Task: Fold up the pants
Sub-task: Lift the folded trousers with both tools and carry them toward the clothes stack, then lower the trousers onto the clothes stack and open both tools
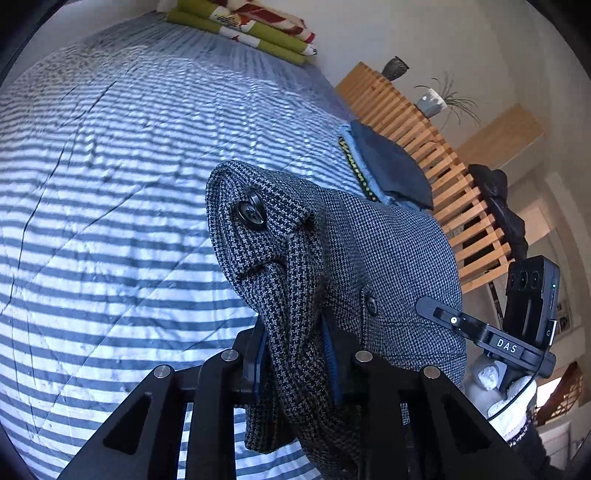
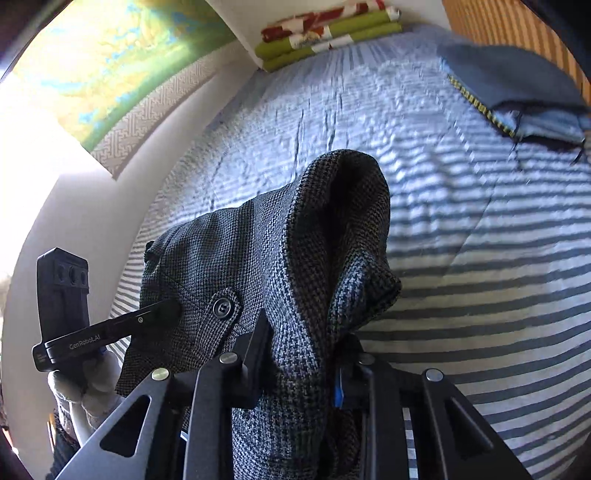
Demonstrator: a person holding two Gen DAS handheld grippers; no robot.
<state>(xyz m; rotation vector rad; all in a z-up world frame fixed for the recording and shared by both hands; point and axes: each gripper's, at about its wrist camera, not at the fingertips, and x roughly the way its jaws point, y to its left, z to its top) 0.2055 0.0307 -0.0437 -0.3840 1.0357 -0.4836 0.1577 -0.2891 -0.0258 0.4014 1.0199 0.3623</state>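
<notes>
Left tool is clamped on a bunched fold of the grey houndstooth pants, blue pads pressing the cloth from both sides. Right tool has its fingers closed on the same pants at another spot, fabric rising in a hump above the grip. The pants hang between the two tools, lifted above the bed, with its blue-and-white striped cover. A dark button sits on the waistband just above the left tool; another button shows just left of the right tool. Each camera sees the other handheld device, held in a white-gloved hand: one reads "DAS", the other "GenRobot.AI". Farther up the bed from the pants lies a folded dark blue garment by the wooden slatted frame. At the far end of the bed, a stack of green, red and white bedding. A vase holds nothing visible; a pot holds a spindly plant.
</notes>
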